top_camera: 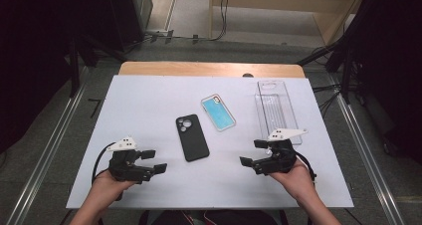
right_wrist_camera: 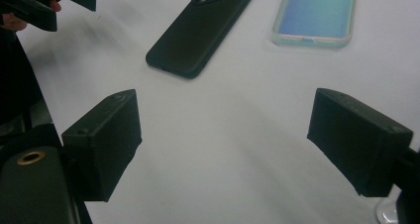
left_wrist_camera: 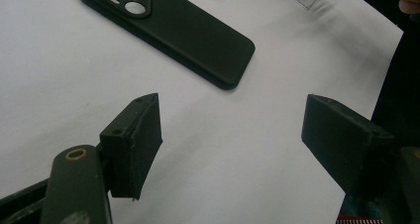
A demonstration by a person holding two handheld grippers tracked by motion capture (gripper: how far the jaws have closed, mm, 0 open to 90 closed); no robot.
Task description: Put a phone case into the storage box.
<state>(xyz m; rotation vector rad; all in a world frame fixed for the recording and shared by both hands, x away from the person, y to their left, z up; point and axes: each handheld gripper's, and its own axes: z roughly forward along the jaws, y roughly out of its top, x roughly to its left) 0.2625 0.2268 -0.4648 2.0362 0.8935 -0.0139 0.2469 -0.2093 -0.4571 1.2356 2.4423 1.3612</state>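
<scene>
A black phone case (top_camera: 191, 137) lies camera holes up at the middle of the white table (top_camera: 149, 100). Just right of it and farther back rests a phone with a teal face in a clear case (top_camera: 218, 112). My left gripper (top_camera: 155, 161) hovers near the front left, open, with nothing between its fingers. My right gripper (top_camera: 253, 153) is held at the front right, also open and empty. The left gripper view looks past my left gripper (left_wrist_camera: 233, 135) to the black case (left_wrist_camera: 173, 28). The right gripper view has my right gripper (right_wrist_camera: 225, 140) facing the black case (right_wrist_camera: 203, 28) and the teal phone (right_wrist_camera: 317, 11).
A clear plastic tray (top_camera: 276, 110) lies lengthwise at the right side of the table, just behind my right gripper. The table's wooden far edge (top_camera: 209, 68) shows beyond the white sheet. Dark stands and cables surround the table on the floor.
</scene>
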